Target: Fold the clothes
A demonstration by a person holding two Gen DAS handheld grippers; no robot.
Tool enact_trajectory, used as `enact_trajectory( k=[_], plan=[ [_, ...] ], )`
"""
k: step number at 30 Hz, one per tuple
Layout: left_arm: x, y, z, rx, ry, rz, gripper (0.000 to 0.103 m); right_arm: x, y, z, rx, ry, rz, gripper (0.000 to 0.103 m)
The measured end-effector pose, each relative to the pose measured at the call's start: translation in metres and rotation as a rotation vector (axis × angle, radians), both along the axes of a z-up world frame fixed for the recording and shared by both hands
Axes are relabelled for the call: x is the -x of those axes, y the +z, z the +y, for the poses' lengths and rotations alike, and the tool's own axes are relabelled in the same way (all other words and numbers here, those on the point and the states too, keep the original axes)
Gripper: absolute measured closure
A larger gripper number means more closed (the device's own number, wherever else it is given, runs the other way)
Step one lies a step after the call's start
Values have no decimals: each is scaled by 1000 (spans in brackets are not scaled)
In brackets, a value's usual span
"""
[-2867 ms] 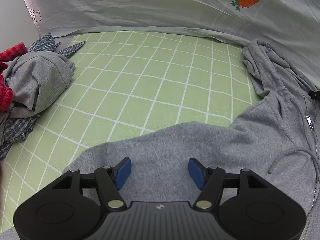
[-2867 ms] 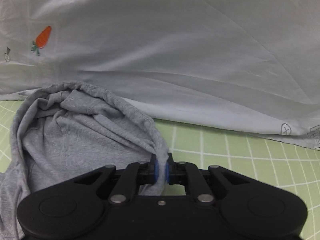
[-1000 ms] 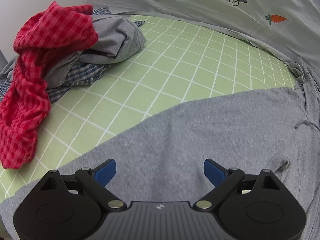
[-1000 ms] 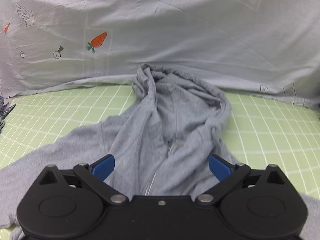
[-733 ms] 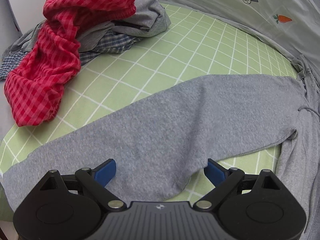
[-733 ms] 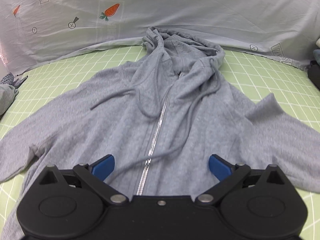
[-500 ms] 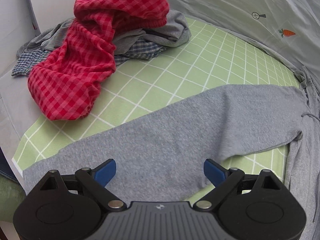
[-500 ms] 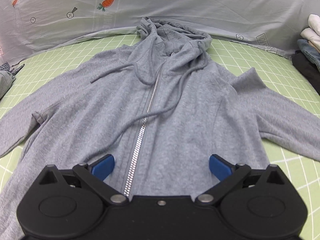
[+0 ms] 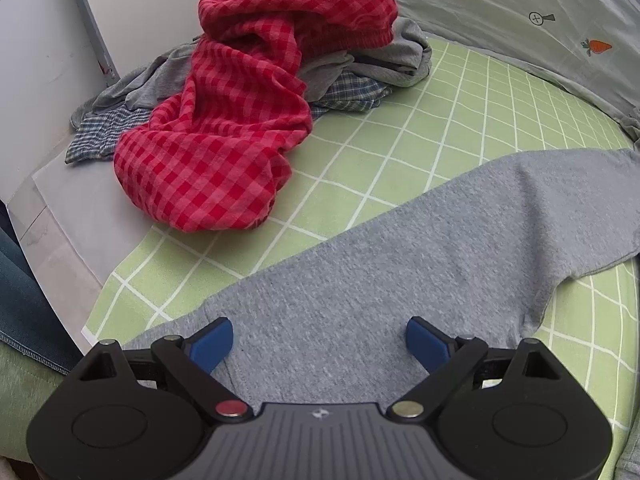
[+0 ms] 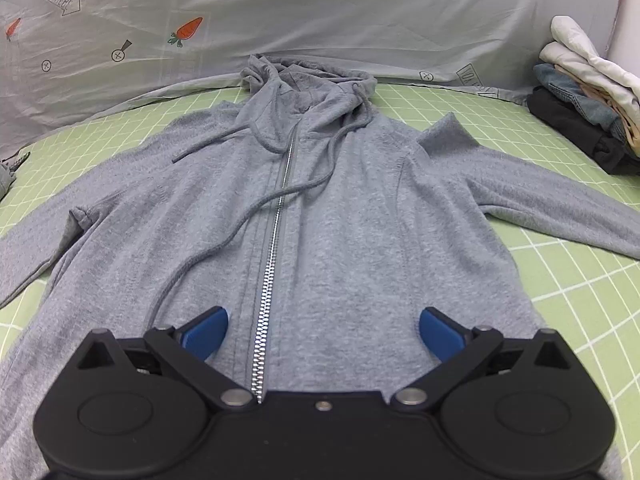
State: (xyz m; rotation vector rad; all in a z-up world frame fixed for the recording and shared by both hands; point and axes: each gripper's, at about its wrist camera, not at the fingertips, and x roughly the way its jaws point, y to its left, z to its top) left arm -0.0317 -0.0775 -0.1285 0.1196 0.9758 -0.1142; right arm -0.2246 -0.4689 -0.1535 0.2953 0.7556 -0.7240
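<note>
The left hand-held gripper (image 9: 320, 338) is closing, nothing pinched, over a sleeve (image 9: 400, 280). The right hand-held gripper (image 10: 323, 334) hangs open, empty, over the grey hoodie (image 10: 340, 208) spread flat on the green checked bed (image 10: 560, 280). Soft and limp, the hoodie is best pinched at cuff or hem.

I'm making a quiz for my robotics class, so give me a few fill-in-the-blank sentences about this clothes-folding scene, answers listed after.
1. The grey hoodie lies spread flat with its zipper ____.
2. Heaped on the unfolded pile is a checked garment coloured ____.
3. The left gripper hovers over the hoodie's ____.
4. The backdrop sheet is printed with orange ____.

Answers: closed; red; sleeve; carrots
</note>
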Motion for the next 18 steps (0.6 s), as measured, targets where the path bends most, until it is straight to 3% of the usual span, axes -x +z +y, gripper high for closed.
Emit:
enact_trajectory(
  k=[1, 3, 5, 10, 15, 18],
  plan=[
    [1, 1, 0, 10, -4, -12, 28, 1, 0, 2, 4, -4, -3, 0],
    [3, 2, -1, 13, -19, -37, 50, 1, -1, 4, 12, -15, -10, 0],
    [3, 3, -4, -6, -42, -60, 66, 2, -2, 6, 19, -23, -16, 0],
    [-14, 2, -3, -139, -28, -119, 67, 1, -2, 5, 23, -27, -21, 0],
    [-44, 7, 4, -151, 35, -79, 66, 3, -1, 1, 11, -8, -16, 0],
    [-41, 18, 4, -102, 53, -60, 66, 7, 6, -5, -26, 24, -5, 0]
  ],
)
